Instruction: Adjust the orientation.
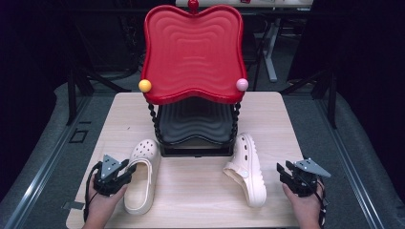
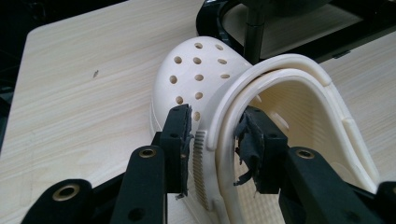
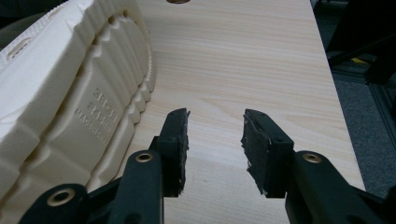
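Clog (image 1: 143,175) lies lengthwise, toe toward rack (image 1: 193,95).

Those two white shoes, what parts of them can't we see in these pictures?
- Left clog: heel in the high view, behind the left gripper.
- Right clog: its inside; it lies tipped on its side.
- Sole lettering: too small to read in the right gripper view.

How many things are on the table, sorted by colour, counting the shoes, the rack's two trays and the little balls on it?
Cream clogs: 2, one upright, one on its side
Red tray: 1
Black tray: 1
Yellow ball: 1
Pink ball: 1
Red ball: 1
Total: 7
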{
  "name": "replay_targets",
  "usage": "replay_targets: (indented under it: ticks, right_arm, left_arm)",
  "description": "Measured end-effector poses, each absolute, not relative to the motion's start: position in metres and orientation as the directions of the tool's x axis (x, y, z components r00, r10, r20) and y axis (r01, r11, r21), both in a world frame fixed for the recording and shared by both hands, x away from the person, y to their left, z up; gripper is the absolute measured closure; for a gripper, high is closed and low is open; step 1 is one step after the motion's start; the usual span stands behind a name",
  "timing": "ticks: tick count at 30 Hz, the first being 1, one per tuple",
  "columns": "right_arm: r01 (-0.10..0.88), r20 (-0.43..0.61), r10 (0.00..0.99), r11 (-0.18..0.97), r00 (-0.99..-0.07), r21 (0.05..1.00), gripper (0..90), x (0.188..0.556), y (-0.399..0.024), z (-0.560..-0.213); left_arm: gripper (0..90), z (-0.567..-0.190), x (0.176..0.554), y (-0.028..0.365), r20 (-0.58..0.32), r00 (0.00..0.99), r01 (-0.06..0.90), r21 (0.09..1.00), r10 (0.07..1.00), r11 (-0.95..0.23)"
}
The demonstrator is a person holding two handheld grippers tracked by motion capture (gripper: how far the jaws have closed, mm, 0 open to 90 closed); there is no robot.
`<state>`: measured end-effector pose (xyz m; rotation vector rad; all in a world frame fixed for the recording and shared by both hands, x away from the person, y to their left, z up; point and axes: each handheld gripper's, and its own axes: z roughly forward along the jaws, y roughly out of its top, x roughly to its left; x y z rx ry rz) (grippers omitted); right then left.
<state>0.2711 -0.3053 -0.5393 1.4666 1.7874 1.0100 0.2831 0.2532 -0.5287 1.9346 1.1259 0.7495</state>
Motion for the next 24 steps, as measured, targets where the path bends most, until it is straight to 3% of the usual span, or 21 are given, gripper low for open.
replay_targets:
  ticks: [11, 14, 17, 24]
  right_arm:
    - [0.481, -0.005, 0.976, 0.111, -0.216, 0.870, 60.5, 0.265, -0.299, -0.531]
    - [0.441, -0.032, 0.968, 0.144, -0.251, 0.886, 74.1, 0.259, -0.288, -0.521]
    - [0.423, -0.029, 0.952, 0.163, -0.305, 0.891, 80.7, 0.255, -0.278, -0.515]
    - [0.381, -0.046, 0.920, 0.206, -0.389, 0.901, 84.1, 0.250, -0.253, -0.508]
  left_arm:
    - [63.3, -0.519, 0.273, 0.259, 0.074, 0.414, 0.407, 0.877, 0.907, -0.257]
    - [63.4, -0.520, 0.274, 0.262, 0.045, 0.408, 0.422, 0.876, 0.912, -0.232]
    - [63.4, -0.521, 0.275, 0.264, 0.025, 0.402, 0.428, 0.878, 0.915, -0.212]
    - [63.5, -0.522, 0.276, 0.265, 0.013, 0.404, 0.428, 0.881, 0.915, -0.202]
